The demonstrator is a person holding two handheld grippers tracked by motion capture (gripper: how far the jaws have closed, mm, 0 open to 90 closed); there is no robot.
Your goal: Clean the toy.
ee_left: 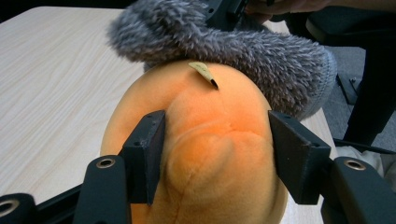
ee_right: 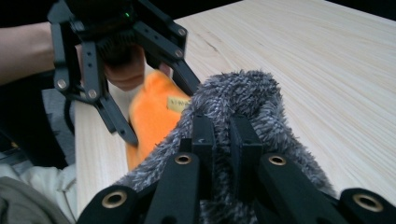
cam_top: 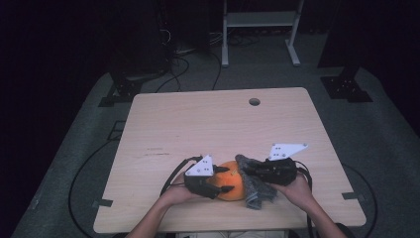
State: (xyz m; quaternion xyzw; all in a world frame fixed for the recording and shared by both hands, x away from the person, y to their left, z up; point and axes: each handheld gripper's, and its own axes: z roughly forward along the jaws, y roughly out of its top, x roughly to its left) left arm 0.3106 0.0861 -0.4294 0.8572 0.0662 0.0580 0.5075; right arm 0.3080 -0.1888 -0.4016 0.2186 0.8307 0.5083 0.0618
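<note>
The orange ball (ee_left: 205, 154) is soft, short-piled plush with a small paper tag. Draped against it, the grey cloth (ee_left: 243, 51) looks shaggy and fuzzy. Beneath both, the counter (cam_top: 198, 124) is pale, matt wood grain.

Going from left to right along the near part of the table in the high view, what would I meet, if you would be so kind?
Left gripper → orange plush toy → grey fuzzy cloth → right gripper.

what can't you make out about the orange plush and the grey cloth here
- Orange plush toy: its underside and overall shape, cut off by the bottom edge in the left gripper view.
- Small tag: print too small to read.
- Fuzzy grey cloth: the pinched part, hidden behind the right hand-held gripper, which is shut on it.
- High view: dim, both look small.
</note>
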